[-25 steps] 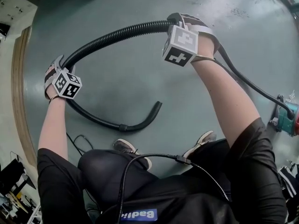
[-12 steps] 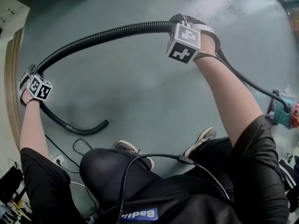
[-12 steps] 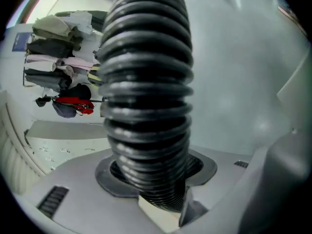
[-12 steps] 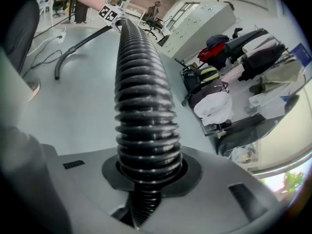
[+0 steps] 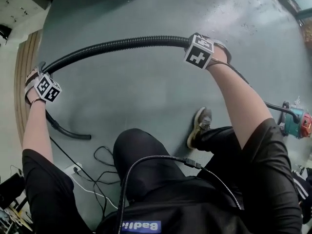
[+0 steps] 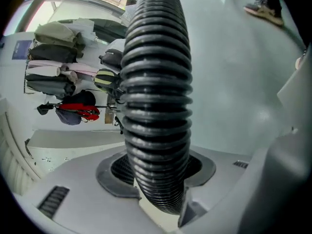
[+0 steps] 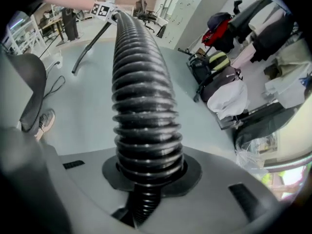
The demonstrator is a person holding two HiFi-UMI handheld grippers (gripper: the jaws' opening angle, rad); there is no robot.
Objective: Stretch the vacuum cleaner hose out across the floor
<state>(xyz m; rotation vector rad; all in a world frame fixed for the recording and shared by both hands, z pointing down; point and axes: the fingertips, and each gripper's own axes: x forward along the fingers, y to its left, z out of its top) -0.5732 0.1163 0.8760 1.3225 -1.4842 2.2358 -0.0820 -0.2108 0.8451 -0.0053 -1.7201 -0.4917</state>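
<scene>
The left gripper [image 5: 41,68] is clamped across the black ribbed vacuum cleaner hose [image 5: 117,45], its jaws having just been closing with the hose between them. In the left gripper view, the corrugated tube fills the gap between its pads [image 6: 122,177]. The right gripper [image 5: 191,41] pinches the same hose farther along, its jaws pressed tight onto the ribs in the right gripper view.

Between the two grippers the hose hangs clear of the grey-green floor [image 5: 146,96] in a long, shallow arc. Beyond the left gripper the hose drops, and its free end [image 5: 78,136] lies on the floor. Past the right gripper it runs down to a teal and red vacuum cleaner [image 5: 295,123]. The person's shoe [image 5: 200,126] stands below the hose's arc, and loose cables [image 5: 105,162] lie near the hose's free end.

Each gripper's cube shows black-and-white square markers and no words. A blue label [image 5: 141,226] on the person's black clothing carries white lettering, too small and distorted to read.
</scene>
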